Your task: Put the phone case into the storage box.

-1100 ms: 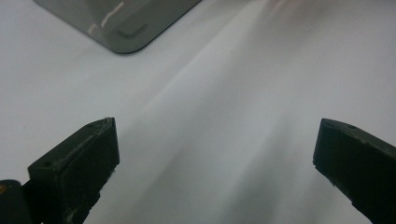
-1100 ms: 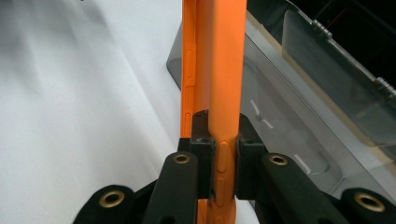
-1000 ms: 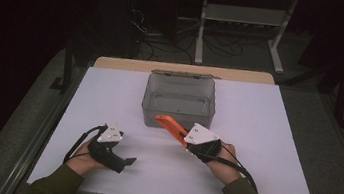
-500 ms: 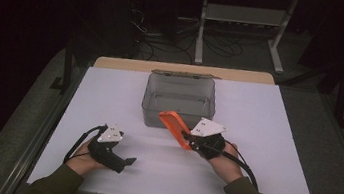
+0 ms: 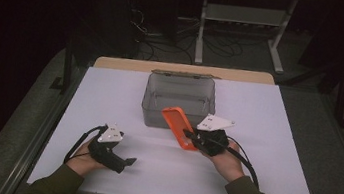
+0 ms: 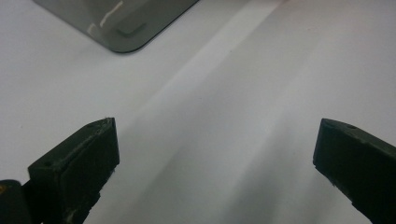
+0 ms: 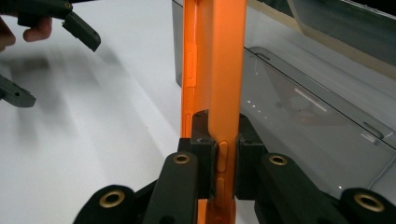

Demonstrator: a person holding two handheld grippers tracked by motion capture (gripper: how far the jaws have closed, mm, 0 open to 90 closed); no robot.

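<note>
While clamped between the right hand-held gripper (image 7: 219, 163) pads, the orange phone case (image 7: 215, 60) apparently overhangs the box (image 5: 179, 100).

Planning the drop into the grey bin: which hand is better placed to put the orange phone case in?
Right. The right gripper is already shut on the orange phone case, held just in front of the grey bin. The left gripper sits open near the table's front edge, farther from the bin.

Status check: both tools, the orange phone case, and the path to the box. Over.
Right tool shut on orange phone case, raised near grey box. Left tool open, empty, on the table. Path unobstructed.
</note>
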